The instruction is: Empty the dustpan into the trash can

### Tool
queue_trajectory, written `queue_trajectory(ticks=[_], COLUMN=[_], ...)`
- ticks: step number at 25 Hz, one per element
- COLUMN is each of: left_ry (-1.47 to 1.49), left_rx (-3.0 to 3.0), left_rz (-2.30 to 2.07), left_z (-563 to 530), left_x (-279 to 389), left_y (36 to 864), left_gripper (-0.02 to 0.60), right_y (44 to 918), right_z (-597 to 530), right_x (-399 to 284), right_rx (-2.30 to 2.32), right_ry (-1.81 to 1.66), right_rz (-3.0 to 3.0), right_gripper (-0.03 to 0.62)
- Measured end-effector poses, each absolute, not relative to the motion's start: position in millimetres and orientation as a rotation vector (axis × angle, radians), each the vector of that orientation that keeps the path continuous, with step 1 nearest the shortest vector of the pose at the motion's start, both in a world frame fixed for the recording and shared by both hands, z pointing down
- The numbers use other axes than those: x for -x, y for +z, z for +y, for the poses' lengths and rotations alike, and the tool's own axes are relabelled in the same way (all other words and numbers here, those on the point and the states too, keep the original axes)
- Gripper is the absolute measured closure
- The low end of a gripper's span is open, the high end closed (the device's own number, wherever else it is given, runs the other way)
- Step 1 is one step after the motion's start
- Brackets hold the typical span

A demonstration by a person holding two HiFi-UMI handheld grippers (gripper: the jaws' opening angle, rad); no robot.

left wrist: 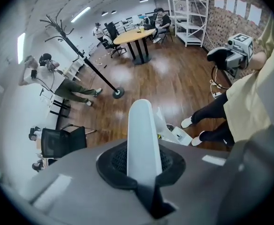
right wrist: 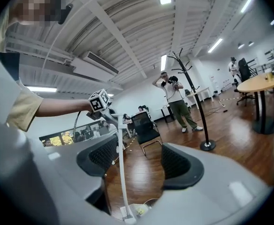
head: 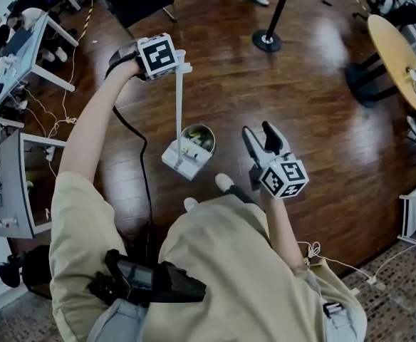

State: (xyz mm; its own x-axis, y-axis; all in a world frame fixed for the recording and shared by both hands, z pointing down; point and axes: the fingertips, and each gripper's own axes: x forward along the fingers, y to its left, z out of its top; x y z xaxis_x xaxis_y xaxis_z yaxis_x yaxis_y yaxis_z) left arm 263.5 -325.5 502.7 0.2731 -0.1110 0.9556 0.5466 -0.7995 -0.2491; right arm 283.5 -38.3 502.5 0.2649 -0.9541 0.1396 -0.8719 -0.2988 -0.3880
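Glossy wood floor point(head: 315, 105), plastic dustpan point(head: 180, 159)

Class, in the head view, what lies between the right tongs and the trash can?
Only bare wooden floor, seen in the head view. The right tongs are clear of the trash can.

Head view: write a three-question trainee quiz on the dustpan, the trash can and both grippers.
1. True or false: the left gripper is shut on the dustpan handle.
2. Multiple choice: what is between the jaws of the right gripper? A) a broom B) nothing C) a cup
3. Short answer: which round container sits right by the lower end of the dustpan?

Key:
1. True; the white handle runs straight out from between its closed jaws.
2. B; the jaws stand apart and empty.
3. The trash can.
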Motion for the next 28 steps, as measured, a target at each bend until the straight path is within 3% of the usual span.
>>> queue_trajectory(ticks=[9, 22, 28], left_ry=[-1.517, -1.499, -1.456], left_rx=[1.935, 2.000, 2.013], left_rz=[-0.369, -0.286, -0.215], left_z=[-321, -321, -339], left_x=[-299, -200, -188], left_y=[507, 486, 485], left_gripper=[0.568, 0.575, 0.563], right_y=[502, 500, 502], right_z=[-23, -66, -90], right_x=[-290, -257, -224], right_rx=[2.311, 2.169, 2.094], right_ry=[-0.511, -0.538, -0.555], right_rz=[1.665, 1.872, 1.961], right_gripper=[0.310, 0.315, 0.315])
